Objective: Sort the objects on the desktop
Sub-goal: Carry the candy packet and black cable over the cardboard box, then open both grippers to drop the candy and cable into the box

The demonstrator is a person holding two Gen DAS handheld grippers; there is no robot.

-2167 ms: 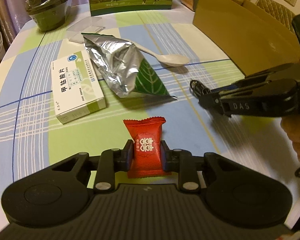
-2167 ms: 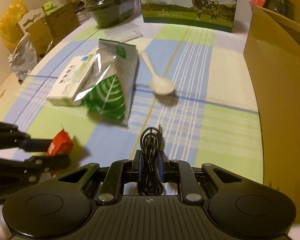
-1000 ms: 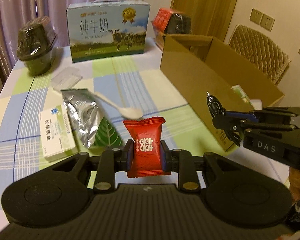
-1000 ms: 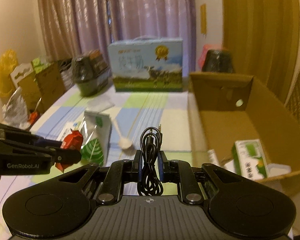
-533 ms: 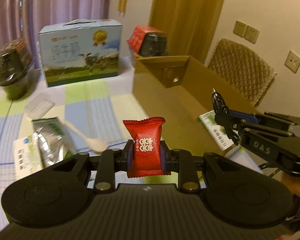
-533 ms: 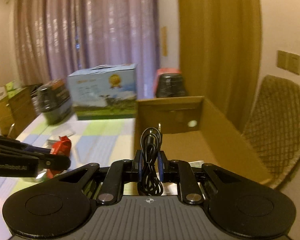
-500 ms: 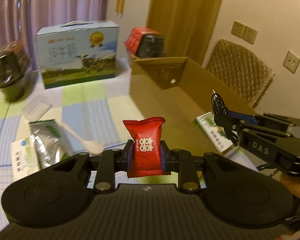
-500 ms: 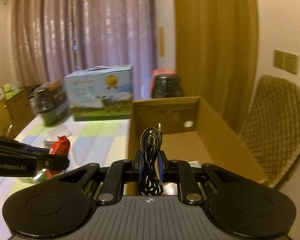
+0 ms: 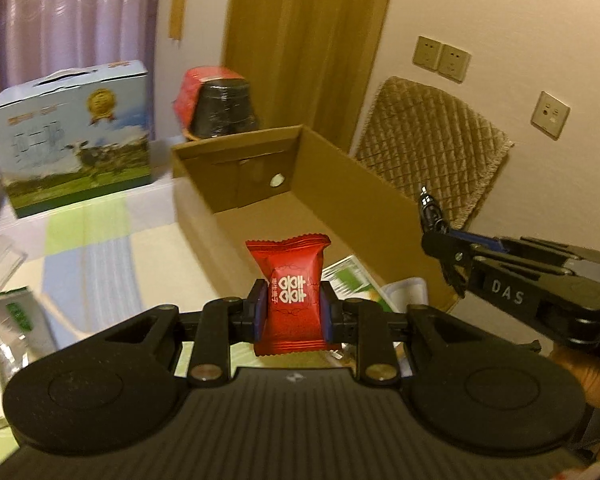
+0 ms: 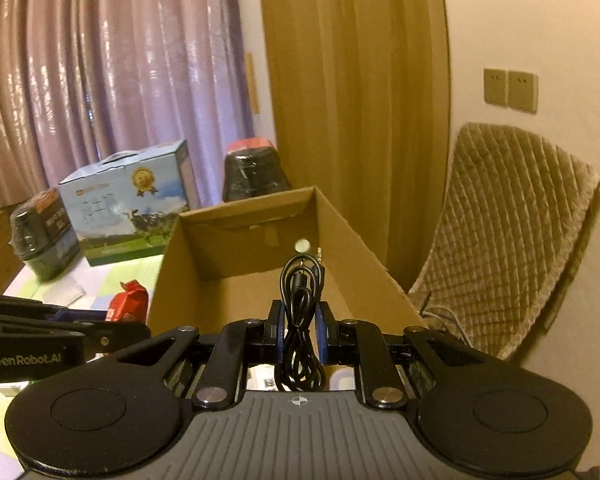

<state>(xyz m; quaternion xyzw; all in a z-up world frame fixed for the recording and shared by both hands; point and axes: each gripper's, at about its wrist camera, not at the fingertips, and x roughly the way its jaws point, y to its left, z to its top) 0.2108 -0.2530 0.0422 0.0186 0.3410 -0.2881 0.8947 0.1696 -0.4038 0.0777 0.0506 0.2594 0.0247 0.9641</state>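
My left gripper (image 9: 293,312) is shut on a red candy packet (image 9: 290,280) and holds it in the air at the near left edge of an open cardboard box (image 9: 364,196). The candy packet also shows at the left in the right wrist view (image 10: 127,305). My right gripper (image 10: 298,326) is shut on a coiled black audio cable (image 10: 300,320) and hovers over the near end of the box (image 10: 236,280). The right gripper also shows at the right in the left wrist view (image 9: 440,240). A green and white carton (image 9: 346,276) lies on the box floor.
A blue milk carton box (image 9: 72,136) and a wrapped black tub (image 9: 224,108) stand behind the cardboard box. A silver and green foil pouch (image 9: 16,320) lies on the checked tablecloth (image 9: 100,248) at the left. A padded chair (image 10: 508,232) stands to the right.
Both grippers have lifted off the table and swung right to the cardboard box, each still holding its object. The pouch, spoon and medicine box have slid out to the left.
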